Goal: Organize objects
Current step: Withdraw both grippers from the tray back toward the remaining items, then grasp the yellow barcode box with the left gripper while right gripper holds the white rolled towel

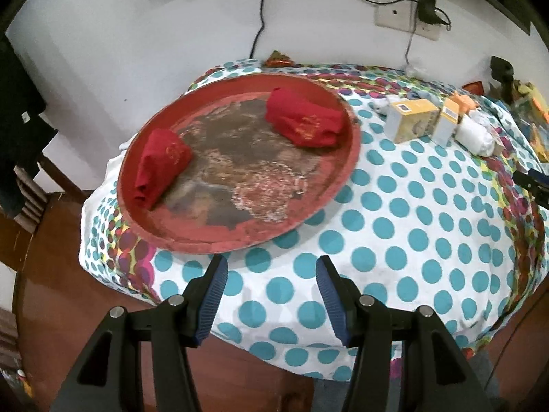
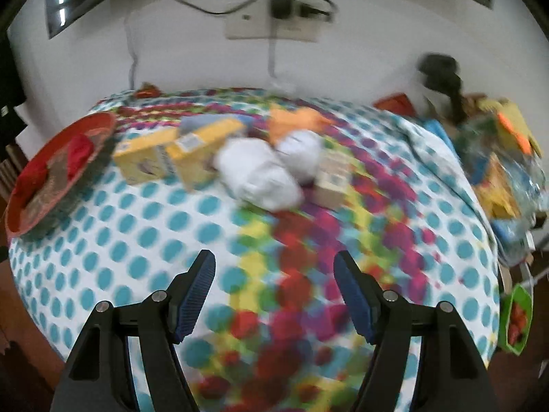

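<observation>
A worn round red tray [image 1: 240, 178] lies on the dotted tablecloth [image 1: 394, 226] with two folded red cloths [image 1: 161, 164] [image 1: 305, 122] in it. To its right stand two yellow boxes [image 1: 410, 120] [image 1: 447, 122] and a white rolled bundle [image 1: 475, 135]. My left gripper [image 1: 271, 262] hovers open near the table's front edge, below the tray, with nothing between its fingers. The blurred right wrist view shows my right gripper [image 2: 274, 257] open and empty over the coloured band of the cloth. Beyond it are the yellow boxes [image 2: 144, 159], two white bundles [image 2: 257, 175] [image 2: 302, 152] and a small box [image 2: 334, 178].
An orange item [image 2: 295, 118] lies behind the white bundles. Mixed clutter [image 2: 497, 158] crowds the table's right side, and a green container [image 2: 516, 316] sits at its right edge. A wall socket with a plugged charger [image 1: 427, 5] is behind. Wooden floor [image 1: 51, 274] lies left.
</observation>
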